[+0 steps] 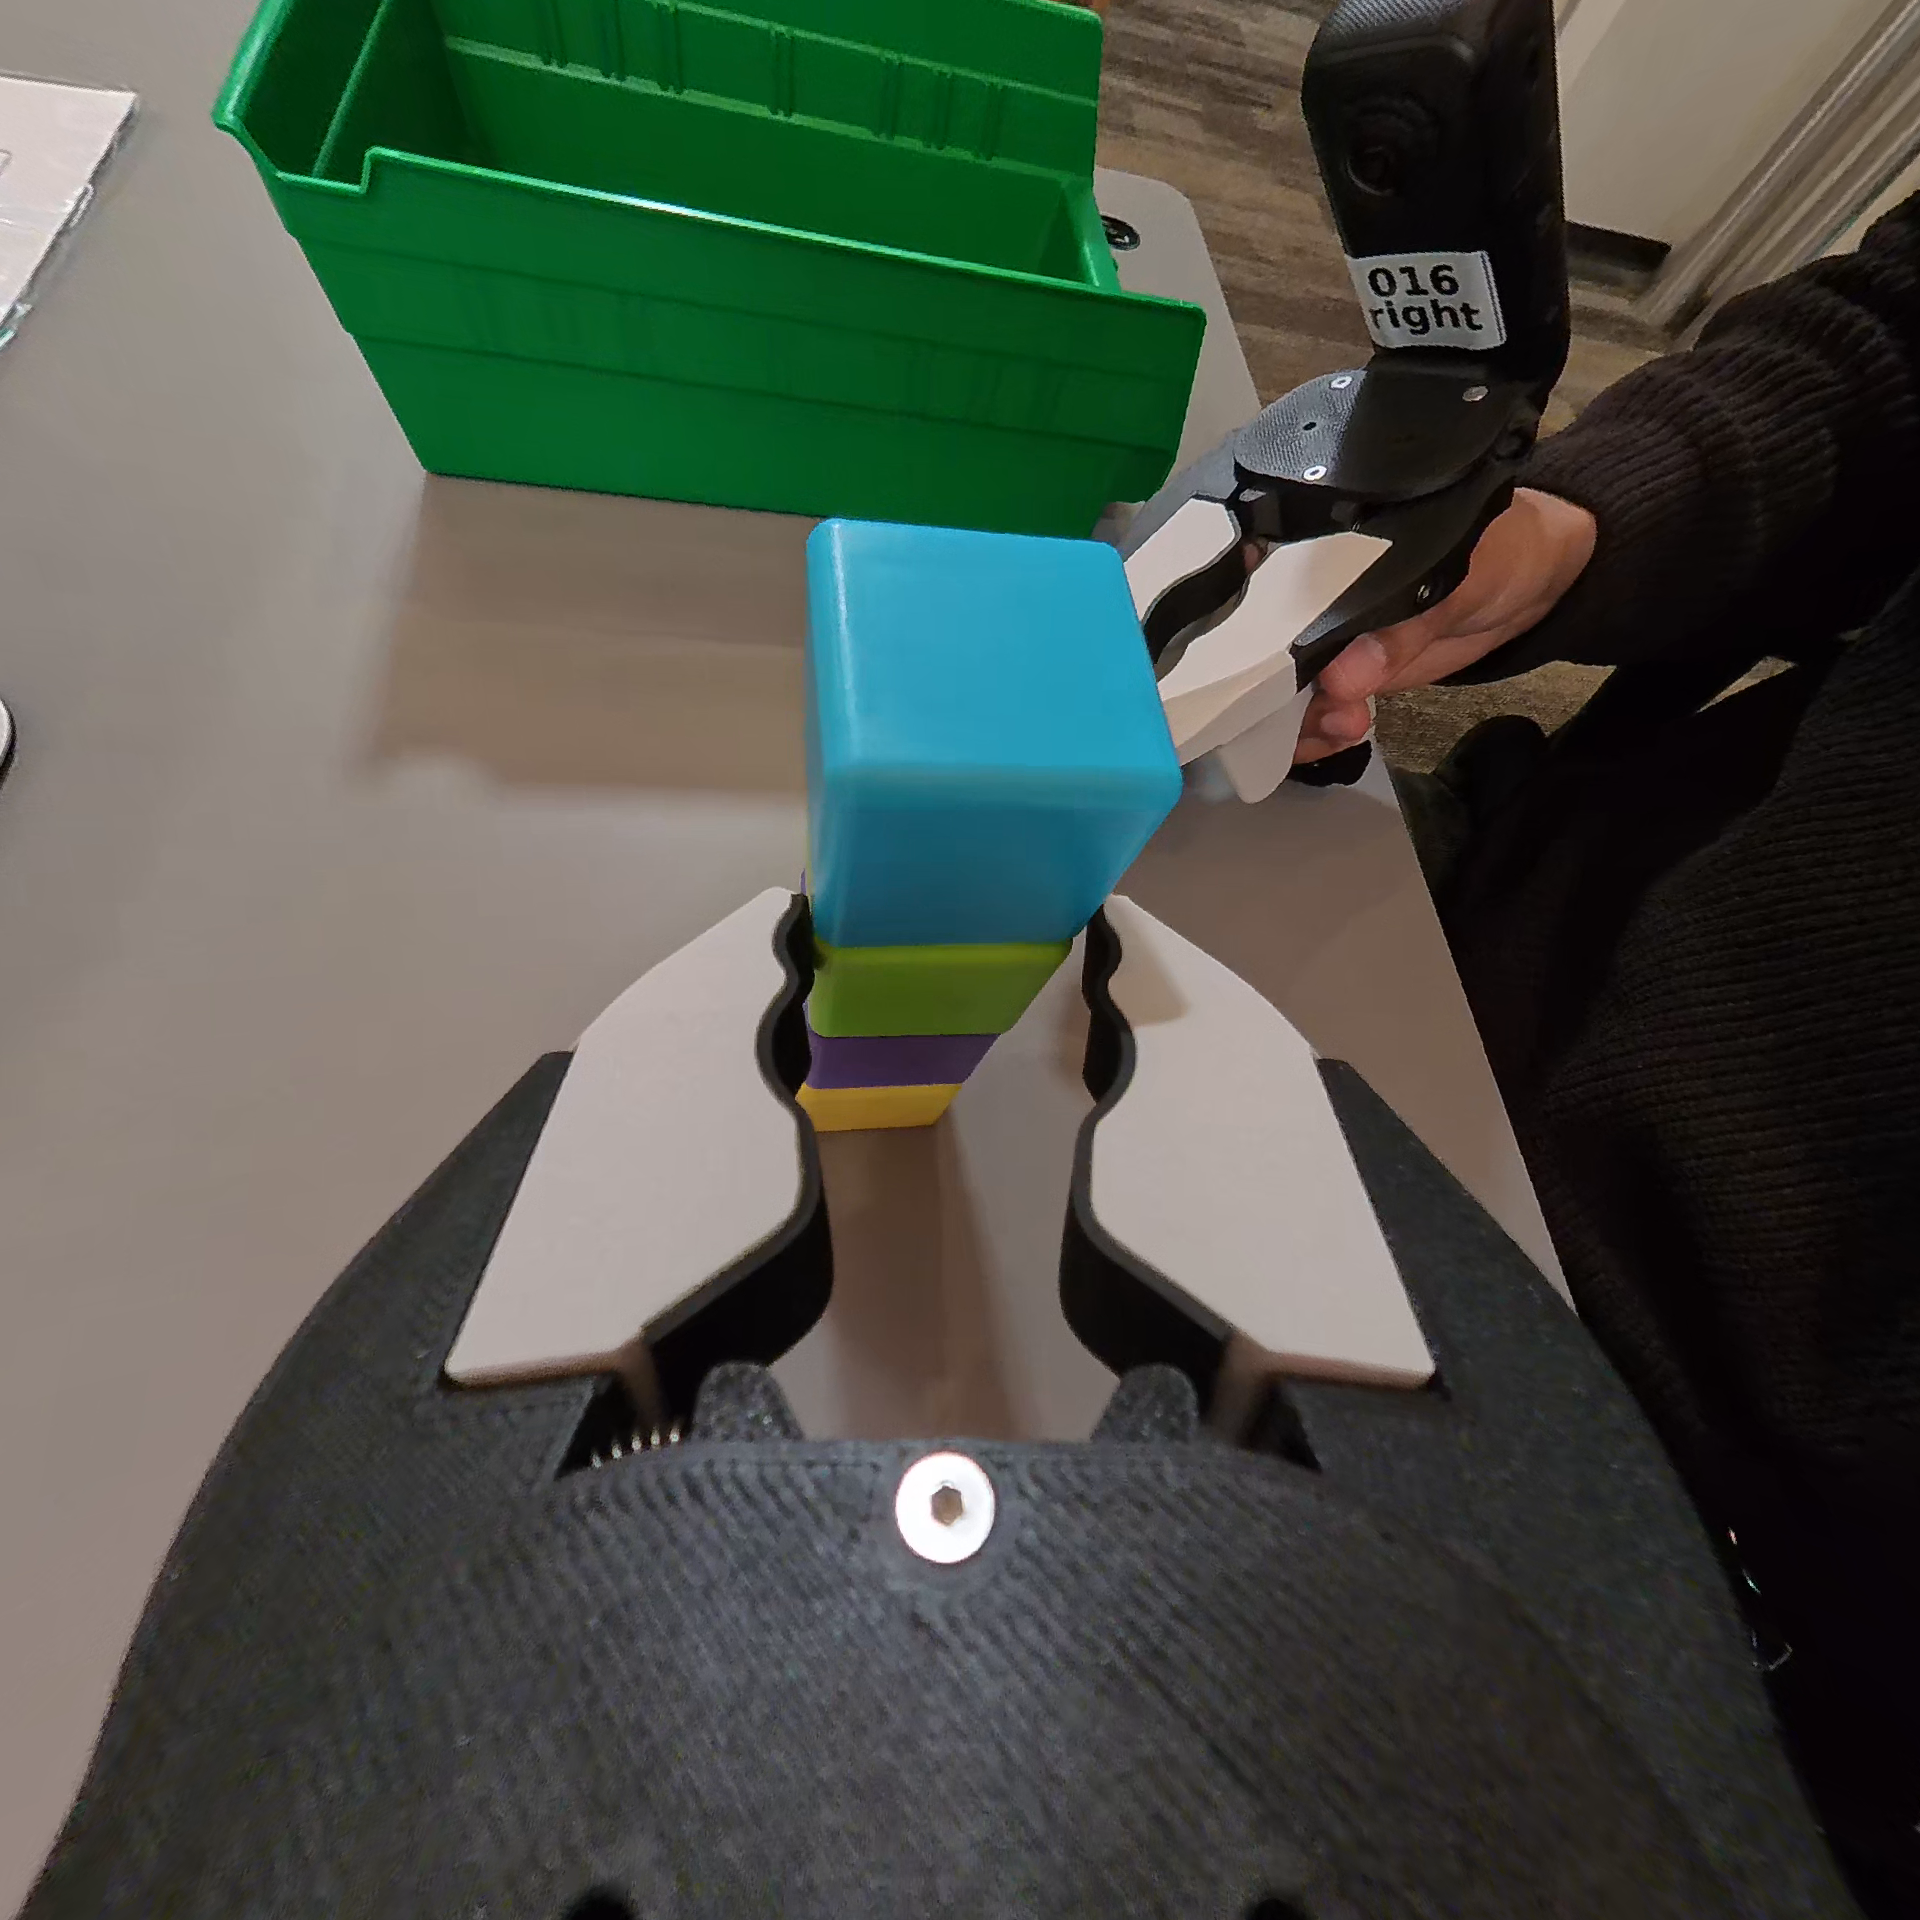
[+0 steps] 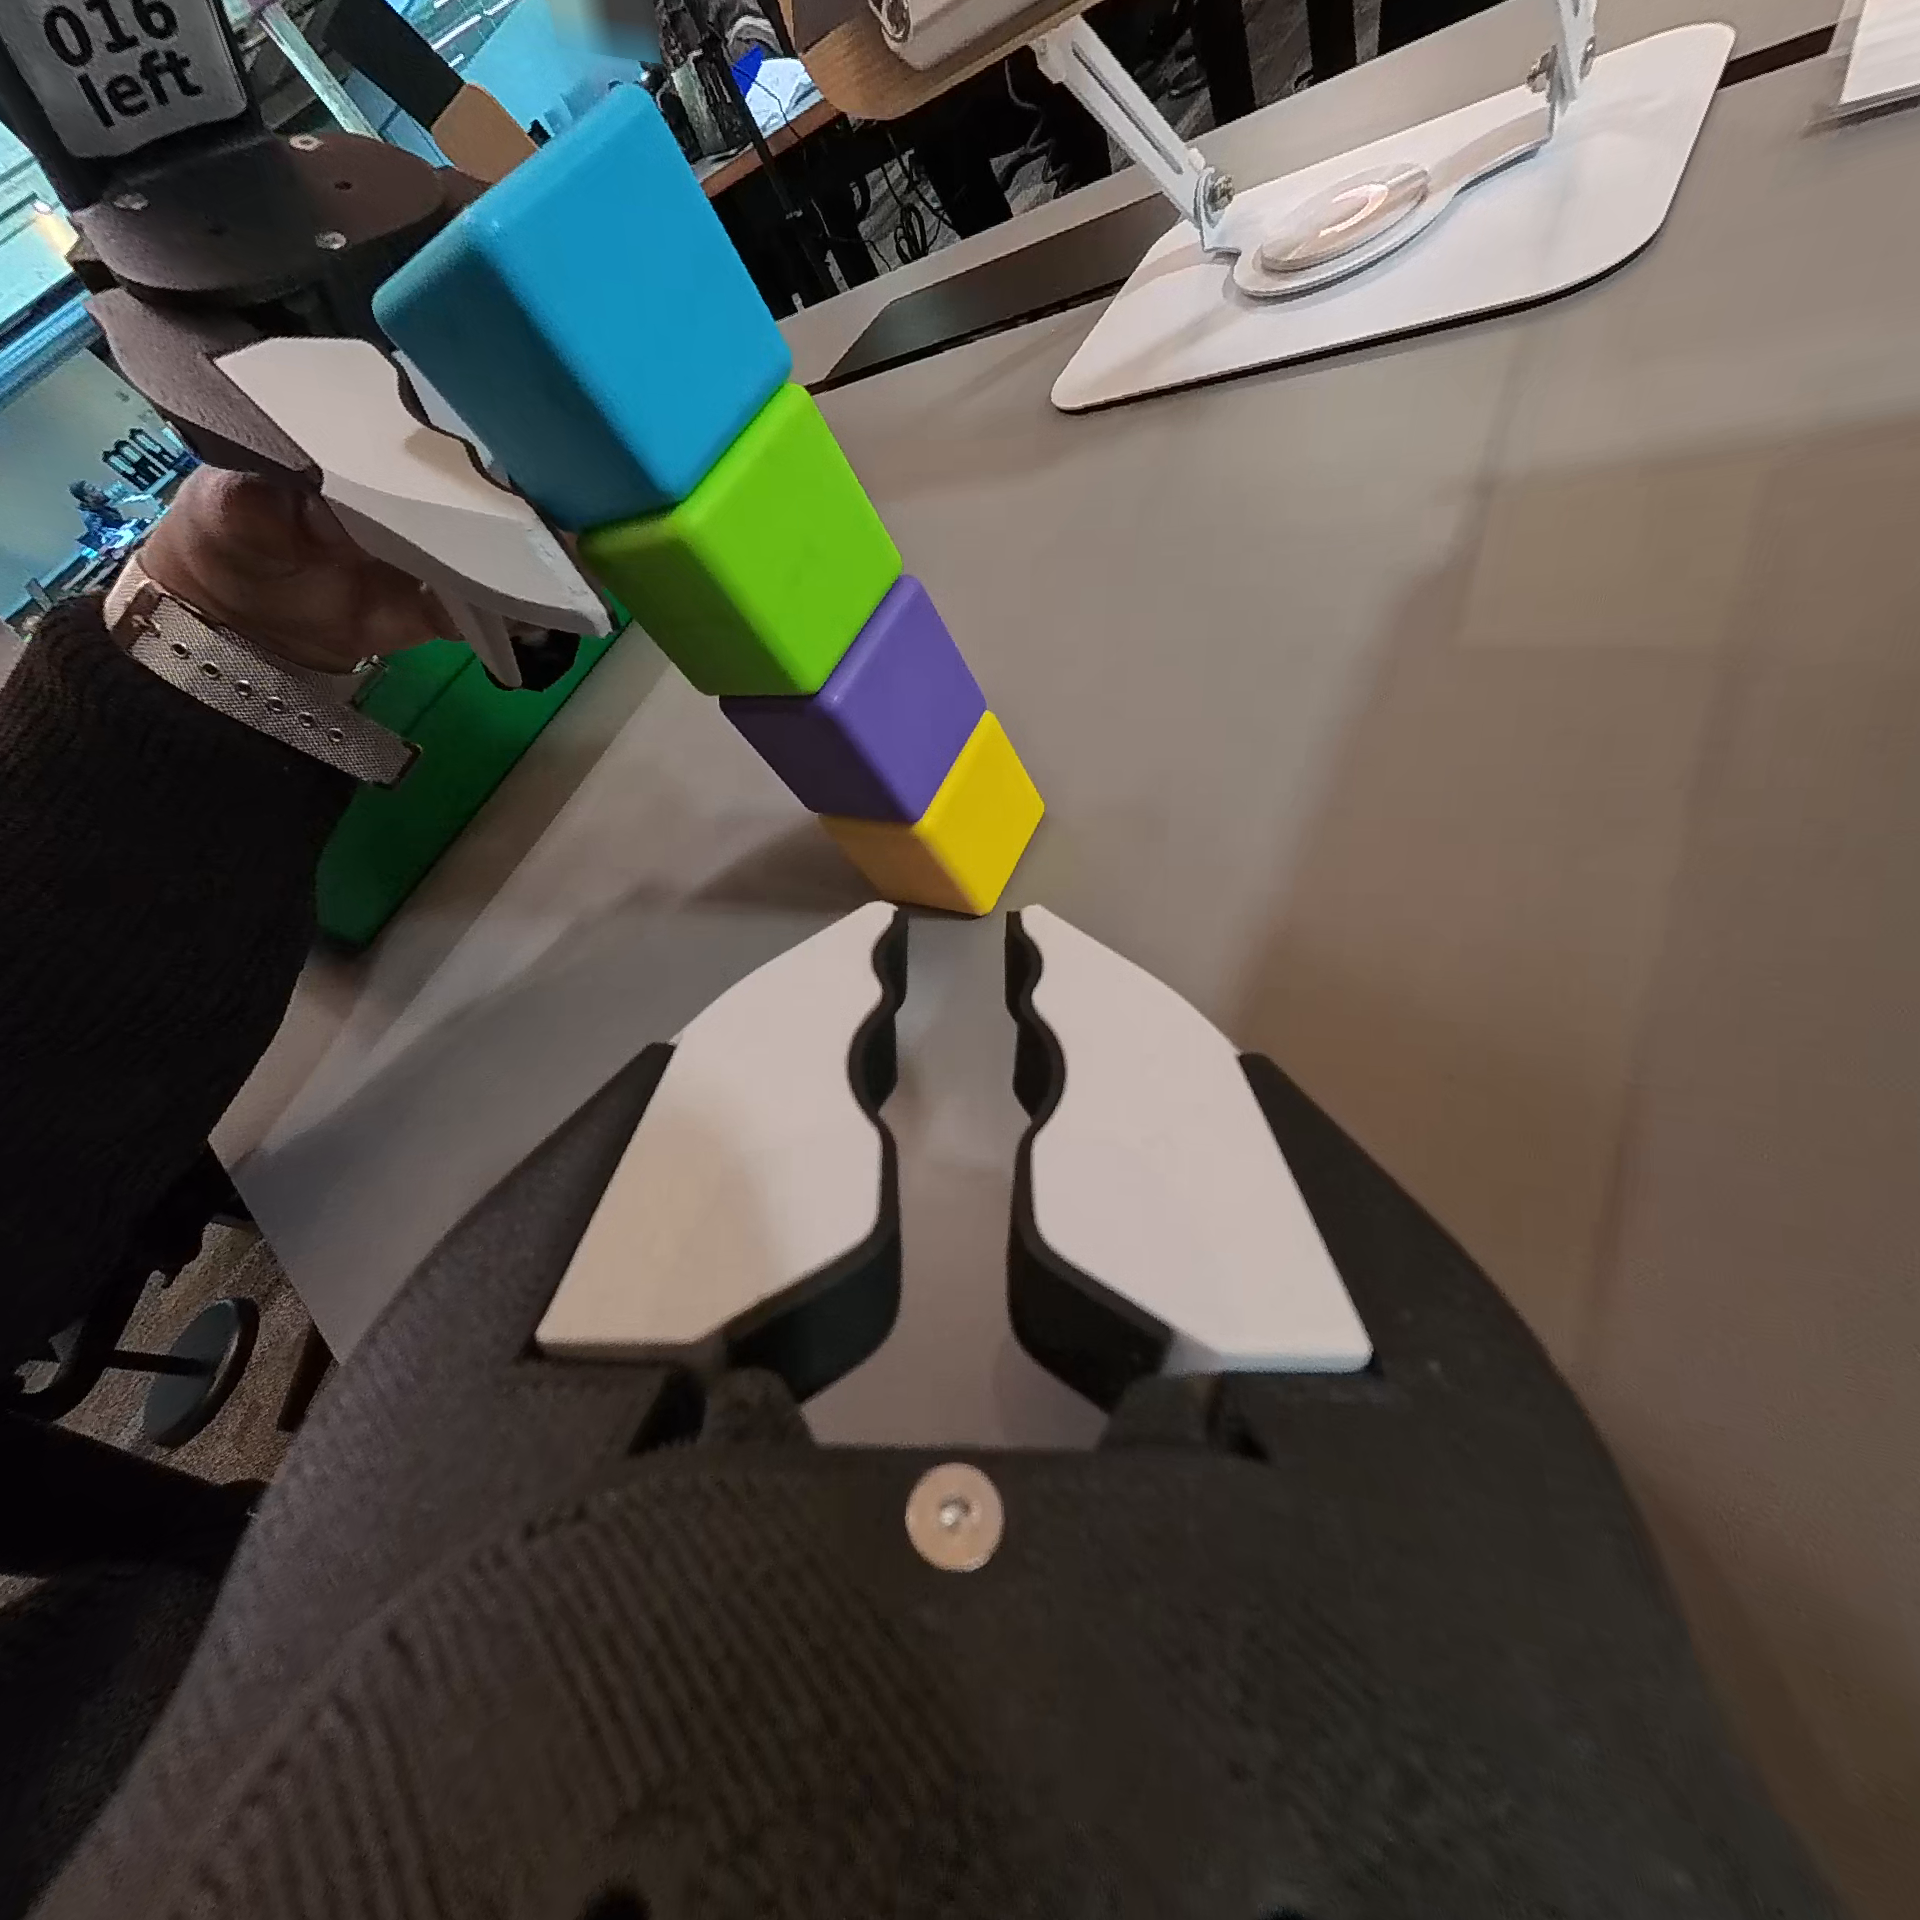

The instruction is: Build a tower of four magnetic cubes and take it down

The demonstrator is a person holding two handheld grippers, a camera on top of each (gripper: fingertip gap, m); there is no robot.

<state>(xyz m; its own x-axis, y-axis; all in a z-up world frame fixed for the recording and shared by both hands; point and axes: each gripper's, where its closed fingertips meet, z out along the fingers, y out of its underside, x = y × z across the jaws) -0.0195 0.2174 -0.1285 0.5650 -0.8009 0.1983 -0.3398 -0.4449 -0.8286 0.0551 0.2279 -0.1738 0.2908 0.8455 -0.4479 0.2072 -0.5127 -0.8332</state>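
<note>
- left gripper (image 1: 940, 935): jaws parted, straddling the stack near the green block (image 1: 935, 987), left fingertip touching, likely steadying it.
- blue block (image 1: 982, 727) tops the stack, over purple block (image 2: 862, 743) and yellow block (image 2: 951, 836), on the table (image 1: 312, 779) near the green bin (image 1: 727, 312).
- right gripper (image 2: 956, 920): jaws slightly apart, empty, just beside the yellow block.

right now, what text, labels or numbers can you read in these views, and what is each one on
I do not quote writing; here is where each piece stands.
Right-side label: white, two lines of black print, on the upright black body above the right claw.
Left-side label: white, two lines of black print, on the body above the left claw.
White sheet at the far table edge: nothing legible.
</note>
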